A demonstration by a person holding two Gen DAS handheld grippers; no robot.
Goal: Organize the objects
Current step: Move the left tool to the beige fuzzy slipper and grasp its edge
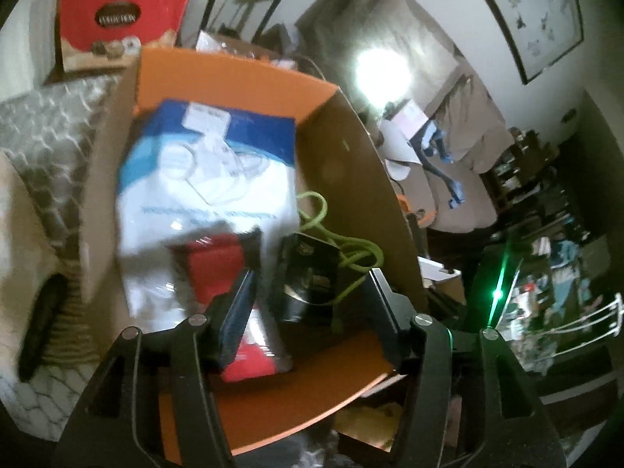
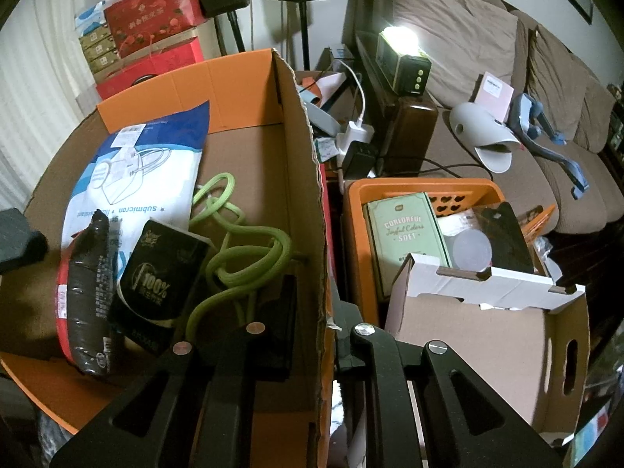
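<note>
Fingers [image 2: 282, 325] astride cardboard box [image 2: 312, 210] wall, sofa [image 2: 468, 50] behind

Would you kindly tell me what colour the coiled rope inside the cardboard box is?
Light green; the coiled rope shows best in the right wrist view.

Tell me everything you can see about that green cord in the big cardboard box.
The green cord is a thick, lime-coloured rope-like cable, seemingly braided fabric, lying loose in several loops and a loose tangle on the floor of the cardboard box. It sits between the box's right wall and the black tissue pack, which covers part of it. One loop reaches up beside the white and blue mask bag. Its ends are hidden. From the left wrist view it shows behind the black pack.
</note>
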